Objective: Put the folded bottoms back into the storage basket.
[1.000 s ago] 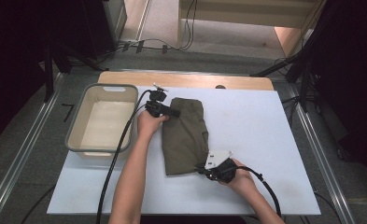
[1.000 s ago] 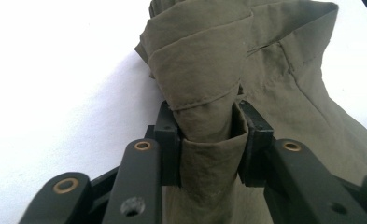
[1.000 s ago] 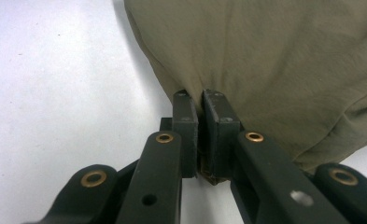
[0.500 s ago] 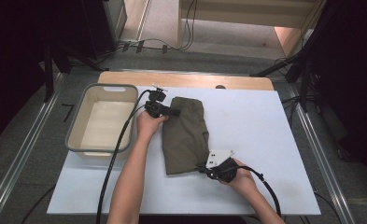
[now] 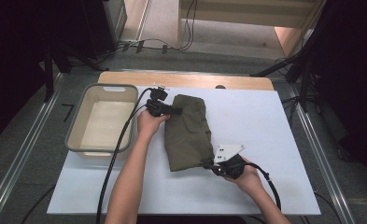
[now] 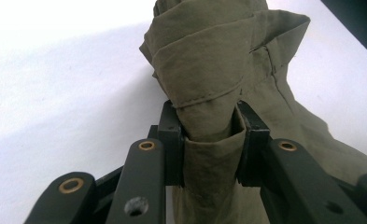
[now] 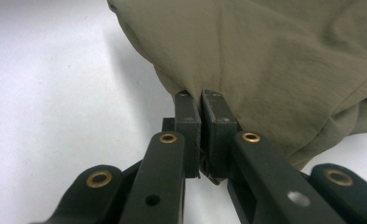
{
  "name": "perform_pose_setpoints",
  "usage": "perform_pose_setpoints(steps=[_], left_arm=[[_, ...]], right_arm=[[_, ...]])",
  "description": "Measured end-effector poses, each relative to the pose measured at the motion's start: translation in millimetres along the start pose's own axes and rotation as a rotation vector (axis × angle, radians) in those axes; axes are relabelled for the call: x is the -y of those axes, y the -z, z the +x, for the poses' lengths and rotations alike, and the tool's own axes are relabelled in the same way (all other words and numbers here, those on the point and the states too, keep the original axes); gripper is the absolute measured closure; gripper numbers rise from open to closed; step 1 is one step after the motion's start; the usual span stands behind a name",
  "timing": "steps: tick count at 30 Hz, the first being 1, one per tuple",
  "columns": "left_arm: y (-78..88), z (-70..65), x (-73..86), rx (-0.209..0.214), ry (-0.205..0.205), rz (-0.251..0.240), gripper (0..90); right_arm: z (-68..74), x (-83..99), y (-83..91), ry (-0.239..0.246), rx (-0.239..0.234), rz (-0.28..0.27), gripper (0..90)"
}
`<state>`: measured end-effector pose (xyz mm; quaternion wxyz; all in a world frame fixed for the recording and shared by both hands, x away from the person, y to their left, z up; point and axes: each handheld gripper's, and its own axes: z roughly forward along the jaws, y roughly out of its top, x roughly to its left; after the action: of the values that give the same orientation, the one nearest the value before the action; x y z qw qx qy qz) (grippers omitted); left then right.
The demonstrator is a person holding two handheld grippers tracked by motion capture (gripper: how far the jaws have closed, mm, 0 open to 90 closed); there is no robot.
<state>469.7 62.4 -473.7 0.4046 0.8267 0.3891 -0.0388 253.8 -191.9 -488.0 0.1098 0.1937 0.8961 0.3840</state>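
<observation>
— gripping what, those two?
— the left gripper (image 5: 175, 110) had its fingers (image 6: 172, 140) clamped on a bunched fold at the far edge of the folded olive garment (image 5: 188, 132). the right gripper (image 5: 208, 164) had its fingers (image 7: 189, 122) pinched on the near corner.
— and where was the garment?
— lying flat on the white counter (image 5: 265, 140), just right of the beige plastic basin (image 5: 74, 135).

The left gripper (image 6: 207, 140) has pinched slightly tighter on the folded olive-green cloth garment (image 5: 187, 133) (hardly a visible shift from above).
</observation>
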Motion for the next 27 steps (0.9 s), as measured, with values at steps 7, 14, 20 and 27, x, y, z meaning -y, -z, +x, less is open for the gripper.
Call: perform_pose_setpoints(steps=[7,14,20,27], left_arm=[[3.4,-5.6,-3.9,0.008,-0.011,-0.031,70.1],[6.9,-11.3,-7.3,0.012,-0.024,-0.053,70.1],[12.2,-16.2,-10.4,0.013,-0.037,-0.071,70.1],[18.8,-21.8,-14.9,0.009,-0.052,-0.090,70.2]], right_arm=[[-3.6,-0.7,9.8,-0.013,0.018,-0.022,84.2],[-5.5,-3.6,17.9,-0.015,0.025,-0.041,84.0],[-3.7,-11.7,27.7,0.003,0.033,-0.045,84.0],[-4.1,-20.6,35.0,0.016,0.049,-0.075,84.0]])
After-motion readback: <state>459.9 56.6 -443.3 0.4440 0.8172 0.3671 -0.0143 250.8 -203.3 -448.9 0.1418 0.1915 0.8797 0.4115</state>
